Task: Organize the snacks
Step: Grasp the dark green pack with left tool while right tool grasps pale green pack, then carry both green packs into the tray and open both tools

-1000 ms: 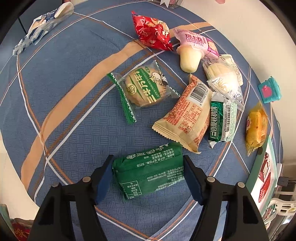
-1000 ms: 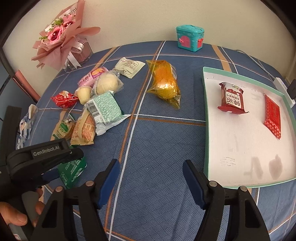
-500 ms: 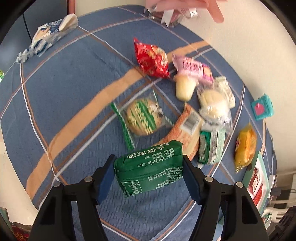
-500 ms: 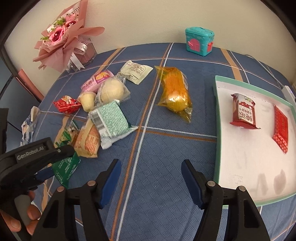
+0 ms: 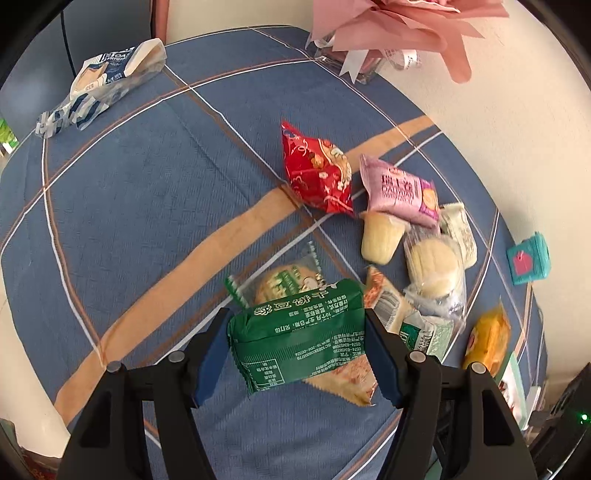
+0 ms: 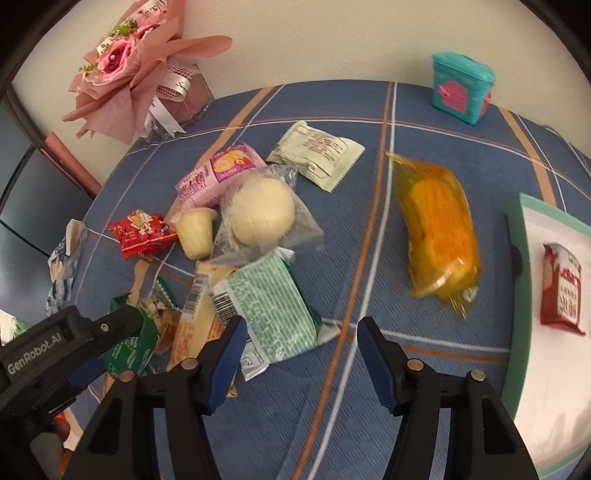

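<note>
Two grippers in view: left gripper (image 5: 297, 345) clamped on green snack pack (image 5: 295, 332), held up w/ snack pile (image 6: 255, 221) beyond it. Right gripper (image 6: 297, 354) spread wide, nothing in it, just right of pile; tray (image 6: 515, 236) further right w/ red packet (image 6: 559, 288).

Left wrist view: packet (image 5: 299, 332) sits between the left gripper (image 5: 295, 350) fingers at lower centre, over the snack pile (image 5: 413, 258) spreading centre-right. Bag (image 5: 99, 85) upper left, bouquet (image 5: 388, 33) at top. Right wrist view: right gripper (image 6: 297, 358) at bottom centre, pile (image 6: 240, 236) left of centre, corn (image 6: 439, 225) right of it, tray (image 6: 517, 229) at right edge holding a pouch (image 6: 561, 288), box (image 6: 461, 86) upper right.
</note>
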The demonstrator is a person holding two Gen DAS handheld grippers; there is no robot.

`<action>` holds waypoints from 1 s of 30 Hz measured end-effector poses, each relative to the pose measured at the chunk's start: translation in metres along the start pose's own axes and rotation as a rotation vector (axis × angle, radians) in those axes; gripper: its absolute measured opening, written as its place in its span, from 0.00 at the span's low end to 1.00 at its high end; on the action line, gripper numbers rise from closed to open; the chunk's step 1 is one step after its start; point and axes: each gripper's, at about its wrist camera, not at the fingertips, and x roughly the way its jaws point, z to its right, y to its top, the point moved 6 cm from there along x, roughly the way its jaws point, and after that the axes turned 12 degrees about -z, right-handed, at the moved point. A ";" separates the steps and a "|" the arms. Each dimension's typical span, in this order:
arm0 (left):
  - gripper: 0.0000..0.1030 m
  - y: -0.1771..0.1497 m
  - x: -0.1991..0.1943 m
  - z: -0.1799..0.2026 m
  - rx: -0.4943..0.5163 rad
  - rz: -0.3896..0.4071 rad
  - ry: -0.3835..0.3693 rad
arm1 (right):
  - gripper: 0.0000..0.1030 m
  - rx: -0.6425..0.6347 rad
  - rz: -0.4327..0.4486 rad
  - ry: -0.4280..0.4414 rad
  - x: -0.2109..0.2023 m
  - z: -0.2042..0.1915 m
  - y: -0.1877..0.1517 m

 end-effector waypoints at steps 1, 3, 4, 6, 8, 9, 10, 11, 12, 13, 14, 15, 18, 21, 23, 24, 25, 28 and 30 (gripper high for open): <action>0.68 0.001 0.000 0.000 -0.005 0.000 -0.004 | 0.63 -0.002 -0.003 0.003 0.002 -0.002 0.003; 0.68 0.006 0.003 0.002 -0.008 -0.001 -0.007 | 0.63 -0.004 -0.004 0.016 0.005 -0.005 0.007; 0.68 0.008 0.004 0.003 -0.013 -0.001 -0.011 | 0.63 -0.004 -0.004 0.026 0.007 -0.006 0.009; 0.68 0.008 0.001 0.001 -0.013 -0.002 -0.013 | 0.63 -0.001 -0.004 0.052 0.009 -0.010 0.010; 0.68 0.008 0.002 0.003 -0.013 -0.001 -0.014 | 0.62 -0.009 -0.015 0.045 0.014 -0.013 0.011; 0.68 0.008 0.001 0.003 -0.012 0.000 -0.016 | 0.61 -0.016 -0.020 0.025 0.017 -0.014 0.011; 0.68 0.008 0.001 0.004 -0.010 0.001 -0.016 | 0.58 -0.021 -0.027 0.011 0.020 -0.015 0.012; 0.68 0.008 0.001 0.003 -0.008 0.002 -0.015 | 0.57 -0.020 -0.032 0.005 0.022 -0.015 0.012; 0.68 0.008 0.001 0.003 -0.008 0.001 -0.015 | 0.56 -0.012 -0.036 0.002 0.025 -0.013 0.011; 0.68 0.008 0.002 0.003 -0.008 -0.001 -0.013 | 0.55 -0.003 -0.035 0.001 0.026 -0.011 0.011; 0.68 0.006 0.000 0.001 -0.008 -0.003 -0.012 | 0.54 0.004 -0.035 0.000 0.027 -0.010 0.009; 0.68 0.005 -0.001 0.001 -0.007 -0.003 -0.012 | 0.53 0.010 -0.034 -0.007 0.027 -0.008 0.008; 0.68 0.003 -0.002 0.003 -0.002 -0.010 -0.022 | 0.51 0.036 -0.033 -0.017 0.024 -0.002 0.003; 0.68 0.002 -0.005 0.006 0.010 -0.008 -0.022 | 0.51 0.063 -0.034 -0.009 0.019 0.006 -0.004; 0.68 0.000 -0.009 0.008 0.023 -0.004 -0.021 | 0.51 0.081 -0.040 -0.003 0.016 0.011 -0.010; 0.68 -0.001 -0.012 0.010 0.029 -0.001 -0.022 | 0.51 0.091 -0.041 0.003 0.014 0.013 -0.013; 0.68 -0.002 -0.015 0.012 0.037 0.004 -0.023 | 0.51 0.100 -0.039 0.011 0.011 0.015 -0.015; 0.68 -0.008 -0.023 0.022 0.076 0.027 -0.018 | 0.51 0.132 -0.040 0.044 0.002 0.023 -0.025; 0.68 -0.012 -0.026 0.027 0.097 0.033 -0.011 | 0.51 0.147 -0.035 0.049 -0.006 0.028 -0.032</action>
